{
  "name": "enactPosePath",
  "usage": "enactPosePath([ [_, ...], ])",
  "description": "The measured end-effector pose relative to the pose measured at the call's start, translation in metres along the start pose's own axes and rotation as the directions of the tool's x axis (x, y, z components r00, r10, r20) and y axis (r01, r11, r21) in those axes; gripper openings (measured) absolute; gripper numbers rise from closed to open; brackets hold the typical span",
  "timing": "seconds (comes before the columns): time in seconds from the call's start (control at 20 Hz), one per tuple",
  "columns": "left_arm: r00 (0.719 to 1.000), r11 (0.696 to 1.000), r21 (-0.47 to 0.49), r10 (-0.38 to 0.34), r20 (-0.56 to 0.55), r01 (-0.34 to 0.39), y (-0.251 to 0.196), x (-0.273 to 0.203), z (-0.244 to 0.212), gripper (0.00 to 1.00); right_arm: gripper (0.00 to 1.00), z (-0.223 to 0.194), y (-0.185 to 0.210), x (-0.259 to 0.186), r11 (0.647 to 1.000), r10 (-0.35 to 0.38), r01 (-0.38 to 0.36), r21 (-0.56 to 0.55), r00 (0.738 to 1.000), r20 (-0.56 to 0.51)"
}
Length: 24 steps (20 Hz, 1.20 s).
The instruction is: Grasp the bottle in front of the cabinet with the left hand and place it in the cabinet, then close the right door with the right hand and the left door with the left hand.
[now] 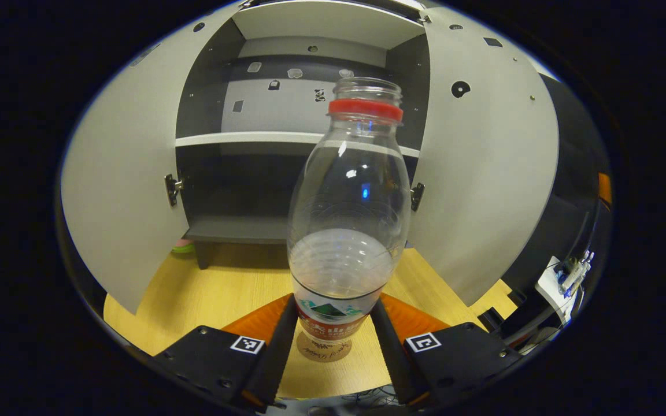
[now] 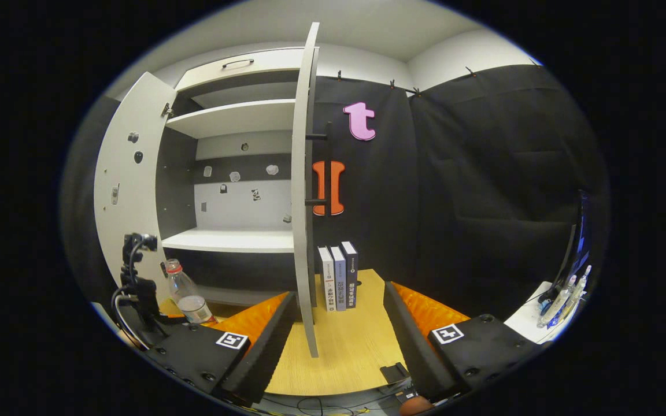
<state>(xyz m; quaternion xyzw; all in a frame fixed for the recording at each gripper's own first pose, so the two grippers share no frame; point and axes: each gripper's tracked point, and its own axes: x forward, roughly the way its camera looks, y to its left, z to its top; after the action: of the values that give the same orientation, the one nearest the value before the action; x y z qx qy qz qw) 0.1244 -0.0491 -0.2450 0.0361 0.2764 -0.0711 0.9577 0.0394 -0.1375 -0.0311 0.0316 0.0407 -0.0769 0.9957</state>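
A wooden table (image 1: 206, 294) carries the cabinet (image 1: 310, 144), both doors swung wide. In the left gripper view the bottle (image 1: 347, 231) stands between the fingers of the left gripper (image 1: 333, 338), which seem to press its labelled base; whether it is lifted off the table or resting on it is hard to tell. It is in front of the cabinet, not yet inside. The right gripper (image 2: 339, 335) is spread wide and empty, the right door (image 2: 304, 190) edge-on between its fingers. Placing and both closings remain. The cabinet's lower compartment is dark, its floor hard to read. Books (image 2: 339, 277) stand beyond.
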Motion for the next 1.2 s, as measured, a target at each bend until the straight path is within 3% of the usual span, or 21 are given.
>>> enactPosePath([
  [0.4,0.999,1.0,-0.017,0.012,0.053,-0.011,0.028,-0.01,0.111,0.75,0.99,-0.007,0.006,0.006,0.999,0.047,-0.047,0.005,0.999,-0.01],
  [0.85,0.991,0.998,0.026,0.046,0.122,-0.05,0.057,0.023,0.215,0.74,0.99,-0.013,-0.014,0.019,1.0,0.008,-0.007,0.019,1.0,-0.029],
  [1.2,0.993,0.998,0.048,0.036,0.11,-0.041,0.049,0.074,0.258,0.74,0.99,-0.013,-0.026,0.034,0.999,-0.029,0.03,0.029,0.999,-0.032],
])
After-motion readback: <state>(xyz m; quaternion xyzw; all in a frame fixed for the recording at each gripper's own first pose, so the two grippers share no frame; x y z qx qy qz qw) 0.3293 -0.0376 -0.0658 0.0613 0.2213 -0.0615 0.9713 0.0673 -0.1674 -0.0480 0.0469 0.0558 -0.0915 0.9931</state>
